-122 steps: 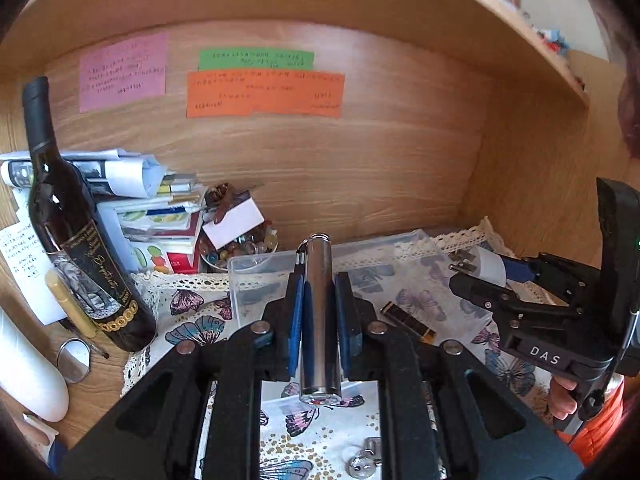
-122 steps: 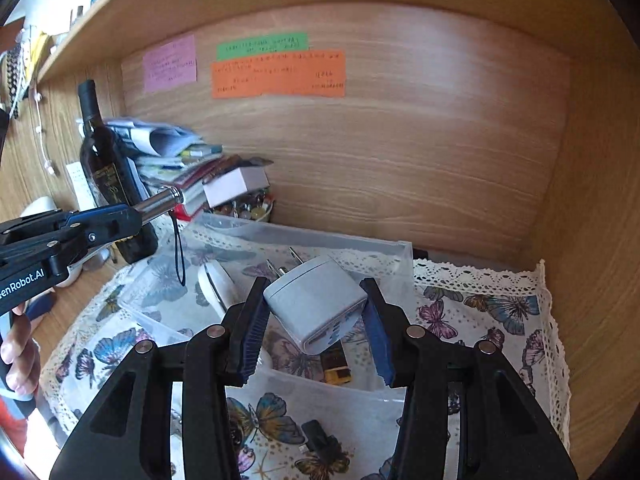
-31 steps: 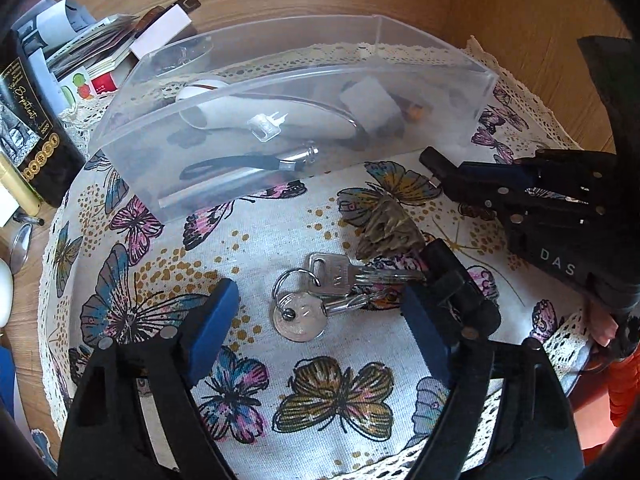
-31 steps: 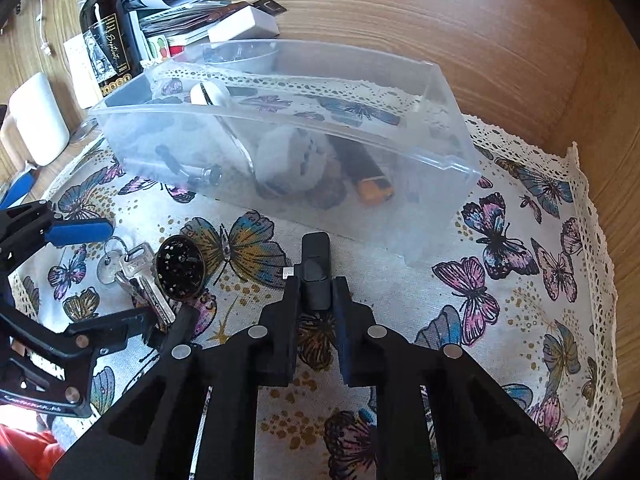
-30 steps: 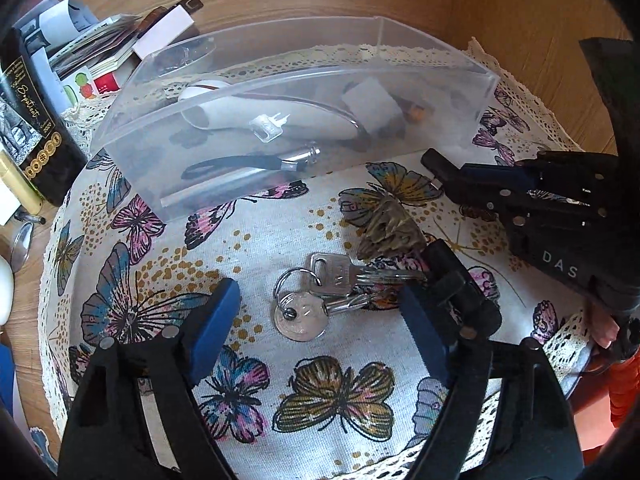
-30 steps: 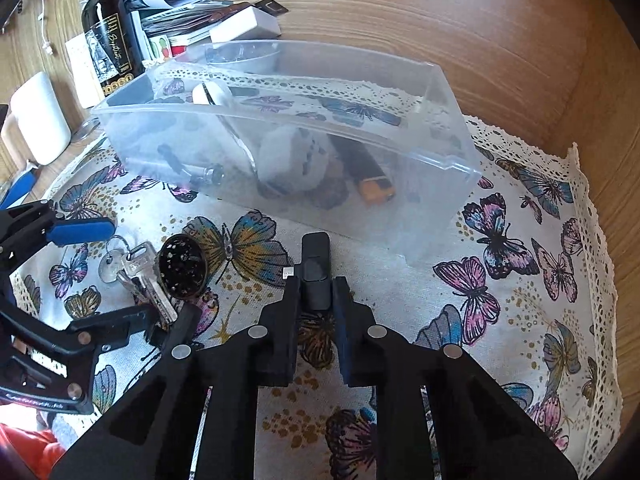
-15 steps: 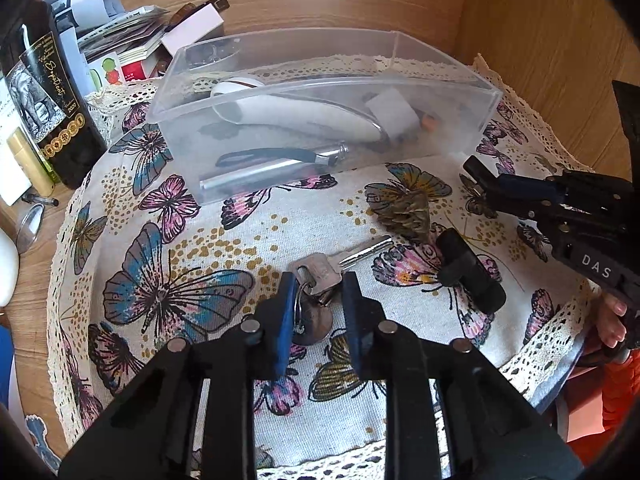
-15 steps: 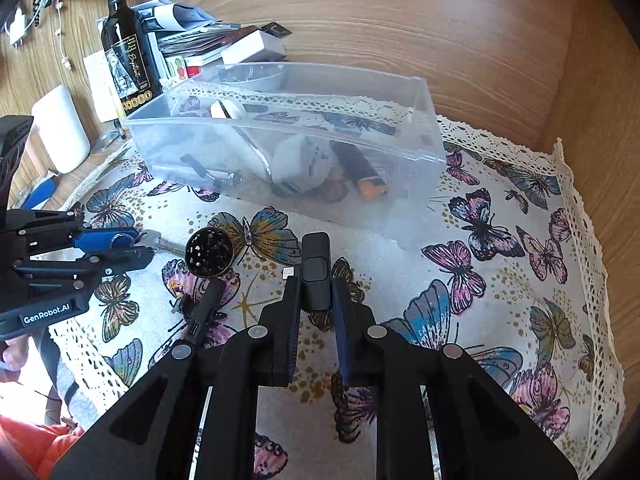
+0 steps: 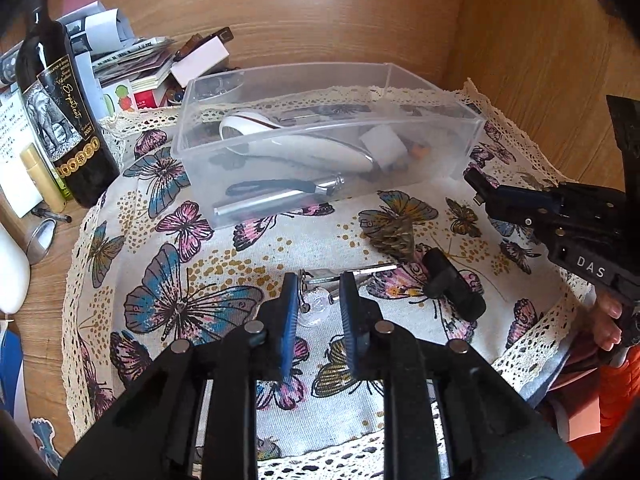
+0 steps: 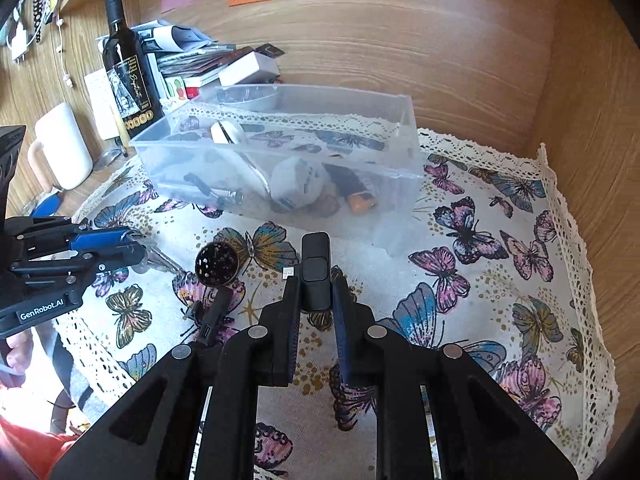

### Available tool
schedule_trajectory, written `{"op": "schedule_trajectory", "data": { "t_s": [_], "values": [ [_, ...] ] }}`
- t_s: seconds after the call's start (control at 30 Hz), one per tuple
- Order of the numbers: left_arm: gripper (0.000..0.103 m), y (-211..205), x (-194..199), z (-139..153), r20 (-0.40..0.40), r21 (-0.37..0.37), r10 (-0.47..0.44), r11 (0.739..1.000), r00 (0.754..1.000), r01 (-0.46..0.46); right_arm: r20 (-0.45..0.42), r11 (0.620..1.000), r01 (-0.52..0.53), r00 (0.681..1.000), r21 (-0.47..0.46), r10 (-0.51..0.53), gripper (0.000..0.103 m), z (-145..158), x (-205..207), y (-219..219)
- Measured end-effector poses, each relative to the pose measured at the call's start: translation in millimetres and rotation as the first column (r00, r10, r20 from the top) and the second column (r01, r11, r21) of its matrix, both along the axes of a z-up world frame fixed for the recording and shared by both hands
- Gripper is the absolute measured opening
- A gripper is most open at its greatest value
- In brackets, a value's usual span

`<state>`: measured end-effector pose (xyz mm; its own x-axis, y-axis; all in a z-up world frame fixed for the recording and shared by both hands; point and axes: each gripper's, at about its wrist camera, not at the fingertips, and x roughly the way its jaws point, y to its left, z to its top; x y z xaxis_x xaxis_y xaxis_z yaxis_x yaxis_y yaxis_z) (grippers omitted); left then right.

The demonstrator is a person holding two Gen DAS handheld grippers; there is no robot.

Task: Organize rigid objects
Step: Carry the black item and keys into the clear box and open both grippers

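Observation:
My left gripper [image 9: 318,280] is shut on a bunch of keys [image 9: 320,302] and holds it just above the butterfly cloth [image 9: 192,300]; it also shows in the right wrist view [image 10: 132,246]. My right gripper [image 10: 316,280] is shut on a small black rectangular device [image 10: 316,268], raised above the cloth in front of the clear plastic bin [image 10: 404,132]. The bin [image 9: 188,128] holds a silver flashlight [image 9: 276,200], a white handled tool [image 9: 304,146], a white adapter [image 10: 298,180] and an orange-tipped lighter [image 10: 356,190].
A black round-headed brush [image 10: 216,270] lies on the cloth between the grippers, seen also in the left wrist view [image 9: 452,284]. A pine cone [image 9: 392,232] sits near it. A wine bottle [image 9: 52,104], stacked papers [image 9: 132,64] and a white mug [image 10: 64,146] stand at the left. Wooden walls close the back and right.
My left gripper closed on the keys and lifted them off the cloth. My right gripper rose with the black device. Both views have pulled back from the cloth.

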<state>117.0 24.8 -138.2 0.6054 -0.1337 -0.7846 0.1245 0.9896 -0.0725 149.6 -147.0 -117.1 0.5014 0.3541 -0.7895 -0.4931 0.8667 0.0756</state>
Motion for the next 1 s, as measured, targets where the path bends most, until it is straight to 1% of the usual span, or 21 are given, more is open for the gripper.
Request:
{"op": "schedule_trajectory", "data": {
  "t_s": [0.17,0.33,0.67,0.9,1.0],
  "values": [
    [0.020,3,-3,14,0.041,-0.008,0.000,1.000,0.999,0.001,0.032,1.000,0.013,0.999,0.016,-0.013,0.014,12,2,-3],
    [0.020,1,-3,35,0.100,-0.023,0.005,1.000,0.995,-0.003,0.066,0.999,0.021,0.998,0.034,-0.023,0.014,25,3,-4],
    [0.020,9,2,80,0.227,-0.048,0.031,0.999,0.973,-0.021,0.128,0.997,0.024,0.991,0.071,-0.033,0.014,49,8,-5],
    [0.020,22,15,103,0.258,-0.094,0.061,0.995,0.964,-0.038,0.166,0.993,0.034,0.985,0.111,-0.052,0.014,63,15,-4],
    [0.020,26,20,114,0.276,-0.100,0.066,0.994,0.959,-0.039,0.176,0.990,0.029,0.983,0.136,-0.053,0.014,70,20,-4]
  ]
}}
